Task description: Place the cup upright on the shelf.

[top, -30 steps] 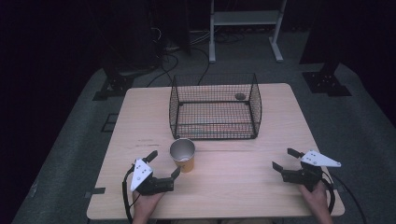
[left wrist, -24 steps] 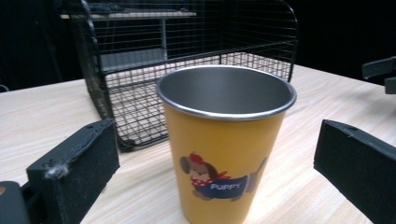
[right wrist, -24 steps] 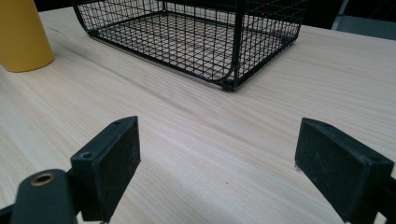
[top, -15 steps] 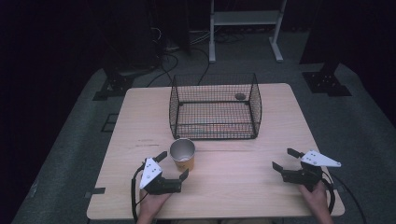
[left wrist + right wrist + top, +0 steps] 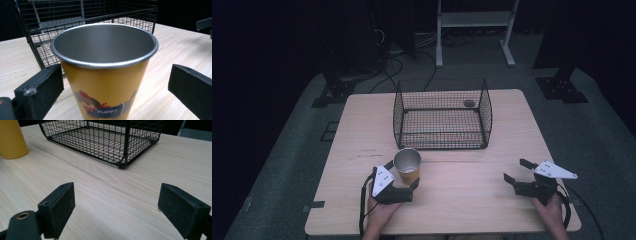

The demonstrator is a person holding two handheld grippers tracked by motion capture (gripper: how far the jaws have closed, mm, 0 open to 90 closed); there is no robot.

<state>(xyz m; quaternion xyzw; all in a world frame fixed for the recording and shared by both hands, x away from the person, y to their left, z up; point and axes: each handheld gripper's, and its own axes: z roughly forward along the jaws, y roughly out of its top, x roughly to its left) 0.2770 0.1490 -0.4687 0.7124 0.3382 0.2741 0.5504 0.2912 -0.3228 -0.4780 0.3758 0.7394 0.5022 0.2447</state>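
Observation:
A yellow metal cup with a cartoon and the word PUPPY stands upright on the wooden table, just in front of the wire basket. My left gripper is open, one jaw on each side of the cup. In the left gripper view there is a gap between each pad and the cup wall. My right gripper rests open near the front right of the table, with nothing between its jaws. The right gripper view has the cup at far left.
A black wire basket, open at the top, stands at the table's middle back, also visible in the gripper views. A small dark round object lies in its far right corner. A white metal rack stands on the floor behind.
My left gripper has moved forward and to the right, so that its open jaws now straddle the cup. The right gripper and the cup have stayed put.

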